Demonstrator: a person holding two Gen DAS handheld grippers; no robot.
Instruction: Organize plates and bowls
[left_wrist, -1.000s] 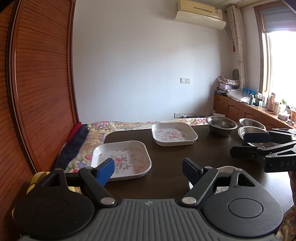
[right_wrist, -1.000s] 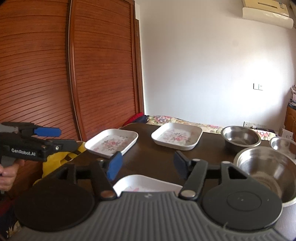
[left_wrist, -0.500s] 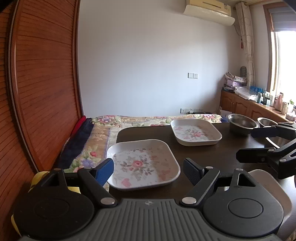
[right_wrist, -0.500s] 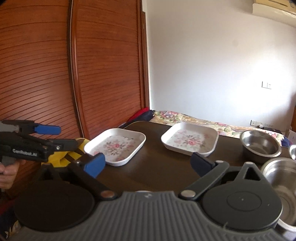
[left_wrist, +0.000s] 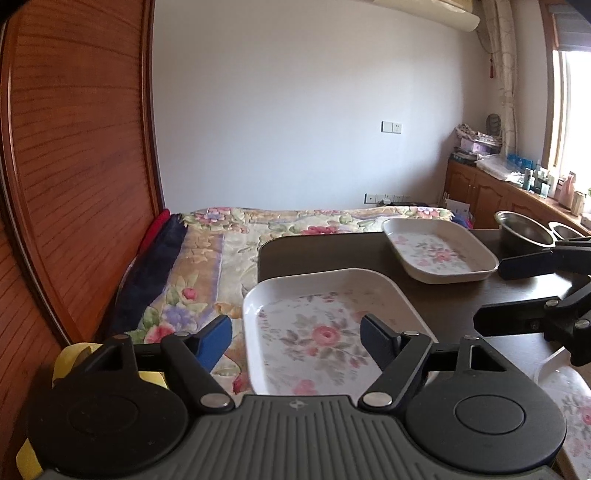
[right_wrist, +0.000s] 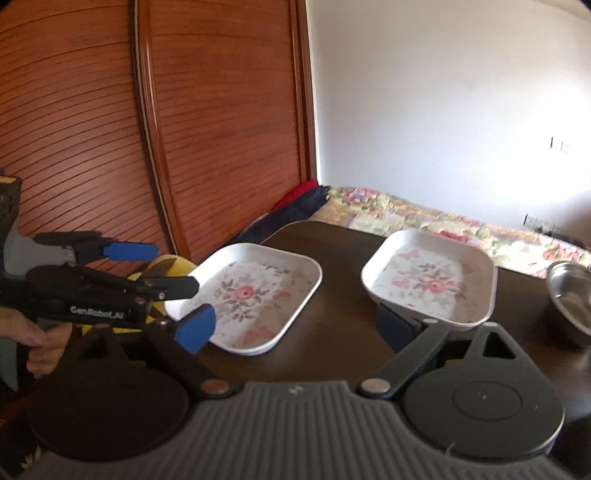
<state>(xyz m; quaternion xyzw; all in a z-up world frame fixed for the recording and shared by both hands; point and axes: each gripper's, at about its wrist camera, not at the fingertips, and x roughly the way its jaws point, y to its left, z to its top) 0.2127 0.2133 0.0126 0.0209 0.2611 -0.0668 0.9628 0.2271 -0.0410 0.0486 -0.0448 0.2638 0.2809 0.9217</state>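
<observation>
Two white square plates with a rose print lie on the dark table (left_wrist: 332, 251). My left gripper (left_wrist: 297, 341) hangs over the near plate (left_wrist: 325, 325). Its jaws are wide and closing, with the plate's near left part between the fingers and no pad touching it. The far plate (left_wrist: 439, 251) lies beyond it, and a steel bowl (left_wrist: 524, 229) stands further right. My right gripper (right_wrist: 297, 328) is wide and closing over bare table between the near plate (right_wrist: 258, 295) and the far plate (right_wrist: 432, 280). Its right finger (right_wrist: 399, 328) sits just below the far plate's near corner.
A third floral plate (left_wrist: 569, 398) lies at the table's near right. A steel bowl (right_wrist: 570, 299) stands at the right edge. A quilted bed (left_wrist: 229, 266) adjoins the table's left and far sides, below a slatted wooden wardrobe (right_wrist: 184, 129). A hand (right_wrist: 37, 339) holds the left gripper (right_wrist: 162, 269).
Both grippers have swung left across the table, so the two floral plates now fill the views and most bowls have slid out at the right. The right gripper's jaws stand wider than a second ago.
</observation>
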